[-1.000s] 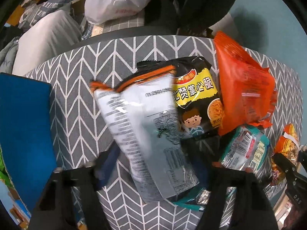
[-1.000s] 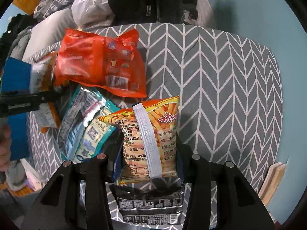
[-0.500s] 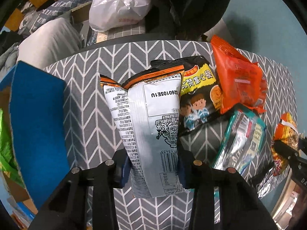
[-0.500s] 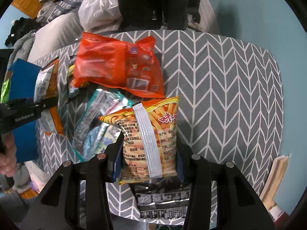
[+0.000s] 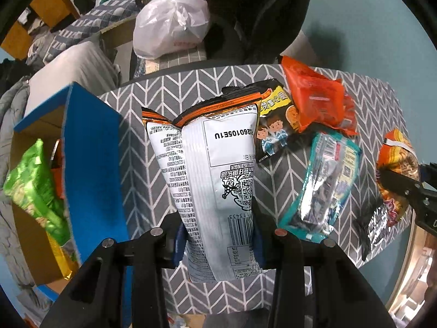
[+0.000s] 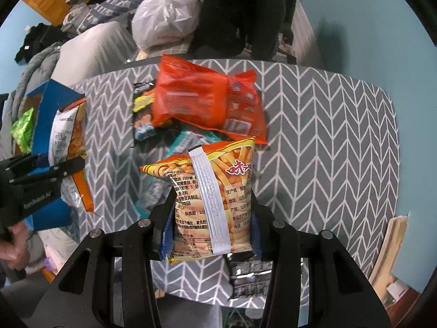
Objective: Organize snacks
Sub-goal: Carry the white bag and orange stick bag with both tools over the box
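— Jaws first: how do they stand on each side?

— Both are narrow and both hold a packet. The left gripper [image 5: 218,235] has just been closing its jaws, and now its blue pads press the two sides of the silver snack bag [image 5: 215,180], which has an orange top edge and hangs above the table [image 5: 153,147]. The right gripper [image 6: 210,232] clamps the fries bag [image 6: 210,191], yellow and orange with a white seam, also clear of the cloth.

— Where are the other snacks?

— They lie together on the grey cloth with white zigzag lines. An orange packet [image 6: 207,104] is near the far edge and partly covers a black packet [image 5: 275,125] with cartoon children. A teal packet [image 5: 325,183] lies nearer the middle, and one dark packet [image 6: 251,276] lies at the near edge, below the right gripper.

— And the box?

— The blue box [image 5: 90,169] stands beside the left edge of the table. A green bag [image 5: 32,188] is already inside it.
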Available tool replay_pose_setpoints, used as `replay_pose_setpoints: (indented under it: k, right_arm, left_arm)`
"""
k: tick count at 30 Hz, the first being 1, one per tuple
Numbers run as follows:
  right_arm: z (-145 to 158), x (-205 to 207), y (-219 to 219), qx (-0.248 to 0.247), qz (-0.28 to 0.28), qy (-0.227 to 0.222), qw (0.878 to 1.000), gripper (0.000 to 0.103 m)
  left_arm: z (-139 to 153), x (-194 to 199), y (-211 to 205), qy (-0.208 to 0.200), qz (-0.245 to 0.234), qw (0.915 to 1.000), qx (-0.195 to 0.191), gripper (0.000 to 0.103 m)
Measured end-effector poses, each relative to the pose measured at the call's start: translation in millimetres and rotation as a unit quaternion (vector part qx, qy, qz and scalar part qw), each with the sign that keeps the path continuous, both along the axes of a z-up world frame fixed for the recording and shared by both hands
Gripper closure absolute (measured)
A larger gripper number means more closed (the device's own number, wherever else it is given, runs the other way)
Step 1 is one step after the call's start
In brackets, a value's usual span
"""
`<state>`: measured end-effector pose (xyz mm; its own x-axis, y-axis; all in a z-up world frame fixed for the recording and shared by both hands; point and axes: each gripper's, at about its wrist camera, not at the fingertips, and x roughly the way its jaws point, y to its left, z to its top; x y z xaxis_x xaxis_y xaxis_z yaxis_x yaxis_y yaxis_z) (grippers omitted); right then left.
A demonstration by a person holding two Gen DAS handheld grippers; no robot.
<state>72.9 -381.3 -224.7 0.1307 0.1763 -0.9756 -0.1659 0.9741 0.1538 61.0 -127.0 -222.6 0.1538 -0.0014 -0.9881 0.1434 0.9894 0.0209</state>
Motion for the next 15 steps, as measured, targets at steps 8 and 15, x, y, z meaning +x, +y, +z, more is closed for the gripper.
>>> replay_pose_setpoints:
  k: [8, 15]
  right_arm:
    - [26.1, -12.2, 25.9, -0.001, 0.019, -0.016, 1.000, 0.059]
    - [43.9, -19.0, 50.8, 0.007, 0.033, -0.026, 0.999, 0.059]
  left_arm:
    - [30.1, -12.2, 11.8, -0.016, -0.007, 0.9998, -0.013, 0.063]
    - [53.8, -21.2, 27.2, -0.032, -0.006, 0.9993, -0.018, 0.063]
